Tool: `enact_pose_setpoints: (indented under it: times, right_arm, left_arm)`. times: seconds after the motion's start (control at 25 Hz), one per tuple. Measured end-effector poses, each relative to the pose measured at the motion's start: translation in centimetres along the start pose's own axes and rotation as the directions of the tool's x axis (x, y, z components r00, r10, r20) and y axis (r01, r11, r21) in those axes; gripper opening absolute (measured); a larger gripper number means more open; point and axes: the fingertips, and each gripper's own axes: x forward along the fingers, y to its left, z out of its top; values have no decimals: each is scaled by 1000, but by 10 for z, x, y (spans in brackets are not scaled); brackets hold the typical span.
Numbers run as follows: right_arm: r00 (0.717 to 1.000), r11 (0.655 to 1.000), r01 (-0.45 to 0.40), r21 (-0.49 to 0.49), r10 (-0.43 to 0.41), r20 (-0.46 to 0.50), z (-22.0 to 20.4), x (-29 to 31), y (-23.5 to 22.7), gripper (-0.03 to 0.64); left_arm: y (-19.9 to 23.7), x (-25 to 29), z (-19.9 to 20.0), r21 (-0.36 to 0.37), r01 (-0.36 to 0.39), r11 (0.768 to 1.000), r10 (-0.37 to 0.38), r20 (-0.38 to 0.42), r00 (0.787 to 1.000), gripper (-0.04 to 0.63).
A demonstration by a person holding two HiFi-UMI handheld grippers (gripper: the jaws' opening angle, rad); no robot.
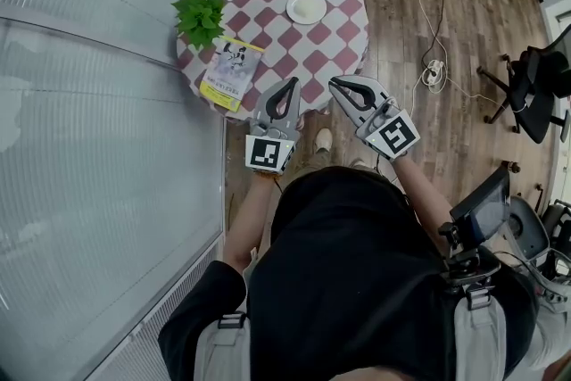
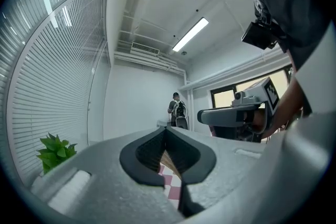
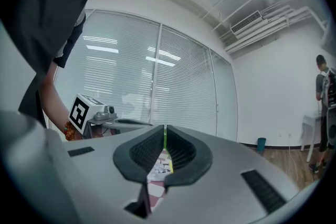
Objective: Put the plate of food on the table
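Observation:
The white plate of food [image 1: 306, 7] rests on the round table with a red-and-white checked cloth [image 1: 332, 40], toward its far right side. Both grippers hang over the table's near edge, clear of the plate. My left gripper [image 1: 291, 83] is shut with nothing in it; in the left gripper view its jaws [image 2: 166, 129] meet at the tips, with a bit of checked cloth showing behind them. My right gripper [image 1: 334, 84] is also shut and empty, and in the right gripper view only a thin slit shows between its jaws [image 3: 164, 129]. Each gripper appears in the other's view: the right gripper [image 2: 231, 115] and the left gripper [image 3: 113, 122].
A green potted plant [image 1: 201, 13] and a yellow-edged booklet [image 1: 230, 73] lie on the table's left side. Window blinds [image 1: 89, 103] run along the left. Cables with a power strip [image 1: 434, 72] and an office chair [image 1: 535, 89] stand on the wood floor at the right. A person [image 2: 177, 110] stands far off.

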Motion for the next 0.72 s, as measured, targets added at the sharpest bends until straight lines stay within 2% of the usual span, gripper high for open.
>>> enact_pose_setpoints:
  times: [0.36,0.72]
  right_arm:
    - [995,999,-27,25,29,-93,-58,-5,13,11]
    - [983,996,-37,75,50,-177,-94,-7,21,9]
  left_arm:
    - [-9,-3,-55,-18,4,1000,-6,-71,997,6]
    - [-16,-4,-80,-41,20,999,-24,-114,993,6]
